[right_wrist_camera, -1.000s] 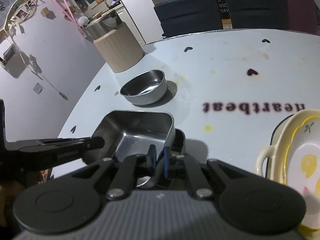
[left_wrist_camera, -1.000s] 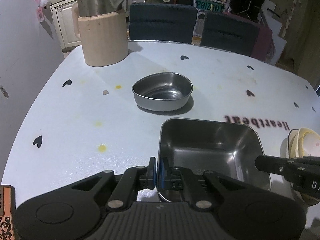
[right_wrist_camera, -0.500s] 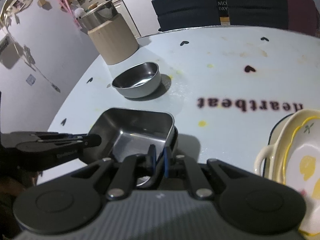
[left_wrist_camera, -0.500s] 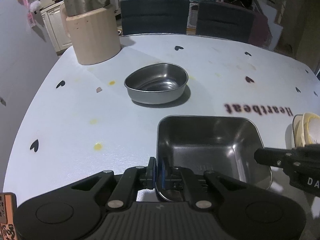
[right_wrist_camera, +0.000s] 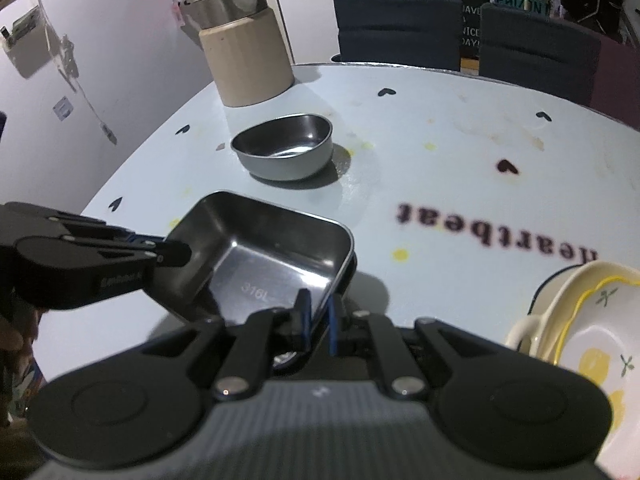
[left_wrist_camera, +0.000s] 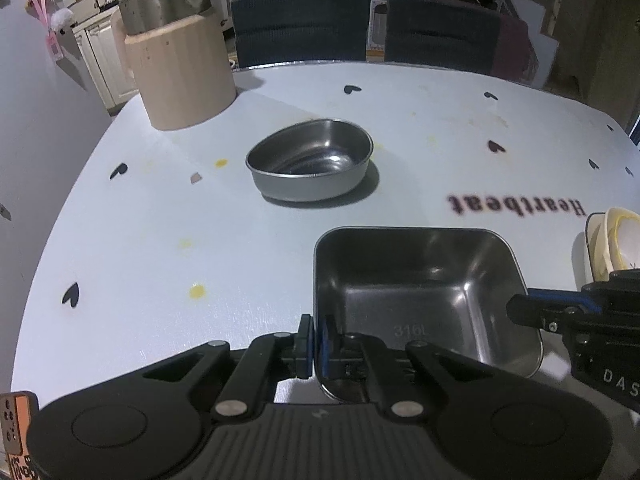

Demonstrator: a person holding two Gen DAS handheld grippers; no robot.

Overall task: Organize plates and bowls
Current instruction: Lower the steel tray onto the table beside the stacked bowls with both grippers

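A square steel tray (left_wrist_camera: 420, 292) stamped 316L is held above the pale table (left_wrist_camera: 160, 220) by both grippers. My left gripper (left_wrist_camera: 315, 340) is shut on its near-left rim. My right gripper (right_wrist_camera: 317, 320) is shut on its opposite rim; the tray also shows in the right wrist view (right_wrist_camera: 264, 256), and the right gripper's fingers (left_wrist_camera: 552, 310) show at the tray's right edge. A rounded steel bowl (left_wrist_camera: 310, 168) sits on the table beyond the tray. Stacked cream ceramic dishes (right_wrist_camera: 580, 328) with yellow trim stand to the right.
A beige kettle with a steel lid (left_wrist_camera: 180, 64) stands at the table's far left. Two dark chairs (left_wrist_camera: 304, 28) line the far edge. A white wall (left_wrist_camera: 40, 120) runs along the left. Something dark lies under the tray in the right wrist view, unclear.
The tray, held by both grippers, has risen and tilted a little; the steel bowl and kettle look nearer in both views. Both grips are unchanged.
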